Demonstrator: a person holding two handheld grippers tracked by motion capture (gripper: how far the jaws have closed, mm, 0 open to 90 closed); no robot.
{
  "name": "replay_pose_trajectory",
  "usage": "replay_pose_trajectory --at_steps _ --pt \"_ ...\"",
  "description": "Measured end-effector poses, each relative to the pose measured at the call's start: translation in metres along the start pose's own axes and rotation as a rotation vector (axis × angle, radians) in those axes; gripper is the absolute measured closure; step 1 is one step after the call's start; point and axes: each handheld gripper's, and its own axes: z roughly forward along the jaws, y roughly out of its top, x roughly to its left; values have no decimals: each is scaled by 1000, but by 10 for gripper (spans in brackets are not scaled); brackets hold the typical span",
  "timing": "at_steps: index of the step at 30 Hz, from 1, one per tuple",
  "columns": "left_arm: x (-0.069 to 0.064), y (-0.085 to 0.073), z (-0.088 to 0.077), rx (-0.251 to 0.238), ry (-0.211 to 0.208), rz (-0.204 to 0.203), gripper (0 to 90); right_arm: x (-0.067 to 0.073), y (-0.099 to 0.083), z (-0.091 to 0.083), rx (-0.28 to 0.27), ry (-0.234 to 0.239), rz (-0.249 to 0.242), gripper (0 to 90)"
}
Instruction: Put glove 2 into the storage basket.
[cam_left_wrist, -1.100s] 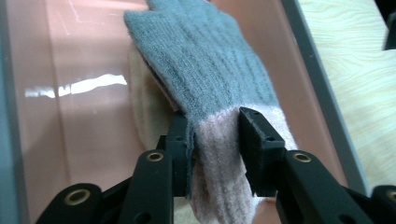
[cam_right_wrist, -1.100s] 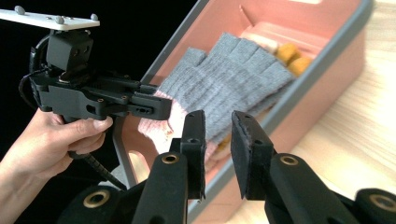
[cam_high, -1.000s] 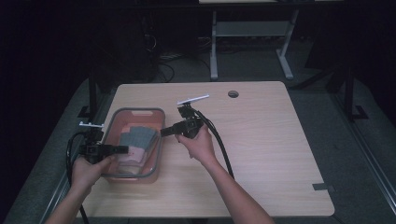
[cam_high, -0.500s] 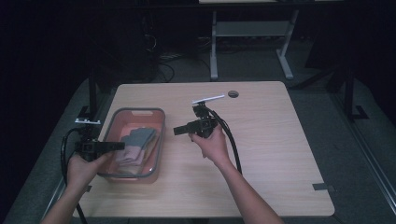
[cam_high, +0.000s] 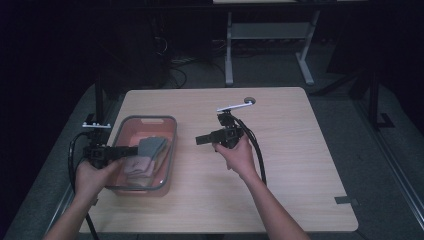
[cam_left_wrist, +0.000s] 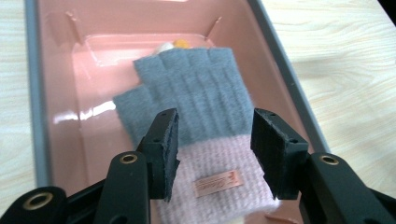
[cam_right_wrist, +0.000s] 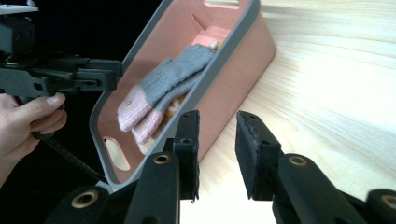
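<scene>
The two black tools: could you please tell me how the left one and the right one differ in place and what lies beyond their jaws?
The left tool hangs over the pink plastic bin with a grey rim, above the grey and pink knitted glove; the right tool is over bare wooden table, beside the bin. Both have just been opening, and both are open with nothing gripped.

One pink bin, two grey-and-pink gloves, two grippers, one table.

Light wood table with a pink bin sitting on its left side, and a small strip of tape near the right front corner.
</scene>
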Motion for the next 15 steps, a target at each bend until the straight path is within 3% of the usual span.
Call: replay_pose_trajectory --at_steps 5,15 --pt "-10 4 4 1 -14 40 497 -4 -1 -6 -5 -14 4 687" --pt "-28 11 10 -11 -40 71 484 -15 -7 -20 -13 -37 25 671"
